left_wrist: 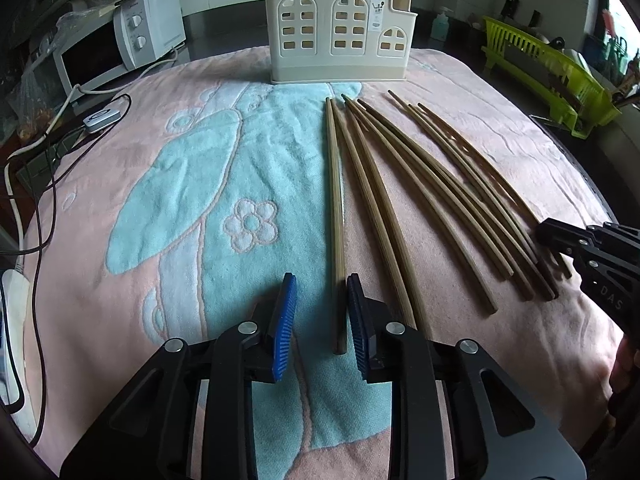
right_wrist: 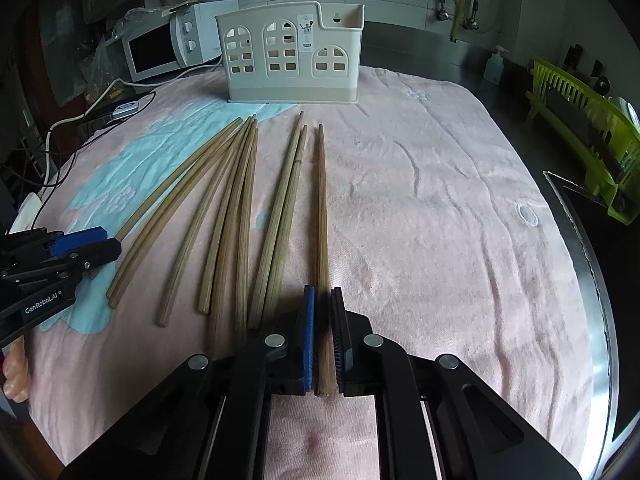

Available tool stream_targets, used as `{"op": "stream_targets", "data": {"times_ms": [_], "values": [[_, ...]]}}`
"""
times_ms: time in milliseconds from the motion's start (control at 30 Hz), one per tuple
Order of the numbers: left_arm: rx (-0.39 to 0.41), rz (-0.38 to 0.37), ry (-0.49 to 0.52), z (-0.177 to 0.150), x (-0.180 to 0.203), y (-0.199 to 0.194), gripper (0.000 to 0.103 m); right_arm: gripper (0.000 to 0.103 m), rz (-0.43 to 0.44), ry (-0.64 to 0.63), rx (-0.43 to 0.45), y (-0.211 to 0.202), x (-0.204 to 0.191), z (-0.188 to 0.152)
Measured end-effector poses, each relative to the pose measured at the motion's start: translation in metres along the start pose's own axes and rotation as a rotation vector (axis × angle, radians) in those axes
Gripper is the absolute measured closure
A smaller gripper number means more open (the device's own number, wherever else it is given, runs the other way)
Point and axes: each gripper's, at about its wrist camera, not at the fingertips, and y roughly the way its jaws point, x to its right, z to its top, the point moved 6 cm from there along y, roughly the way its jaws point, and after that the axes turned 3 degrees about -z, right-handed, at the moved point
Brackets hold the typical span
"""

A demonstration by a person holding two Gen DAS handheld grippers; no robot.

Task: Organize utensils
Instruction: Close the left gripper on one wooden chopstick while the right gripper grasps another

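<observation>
Several wooden chopsticks (left_wrist: 404, 184) lie fanned out on a pink and teal towel (left_wrist: 200, 184), their tips towards a cream utensil holder (left_wrist: 336, 32) standing upright at the far edge. My left gripper (left_wrist: 322, 280) is open around the near end of the leftmost chopstick (left_wrist: 337, 240), which lies close to the right blue pad and clear of the left one. My right gripper (right_wrist: 323, 290) is shut on the near end of the rightmost chopstick (right_wrist: 321, 200), still lying on the towel (right_wrist: 420, 220). The utensil holder (right_wrist: 292, 60) looks empty through its windows.
A white microwave (left_wrist: 120, 48) stands at the far left with cables and a power strip (left_wrist: 16, 292) along the left edge. A green dish rack (right_wrist: 588, 136) and a soap bottle (right_wrist: 494, 66) sit at the right. A metal counter edge (right_wrist: 592, 264) borders the towel.
</observation>
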Motion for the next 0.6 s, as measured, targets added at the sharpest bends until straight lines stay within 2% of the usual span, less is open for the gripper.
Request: {"op": "stream_targets", "data": {"times_ms": [67,600], "values": [[-0.003,-0.008,-0.010,0.0007,0.0002,-0.0010,0.088,0.095,0.007,0.007,0.001,-0.0016,0.0010,-0.0009],[-0.009,-0.019,-0.007,-0.0004,0.0007,-0.0005,0.087,0.095,0.007,0.006,0.004,0.0000,0.0012,-0.0045]]}}
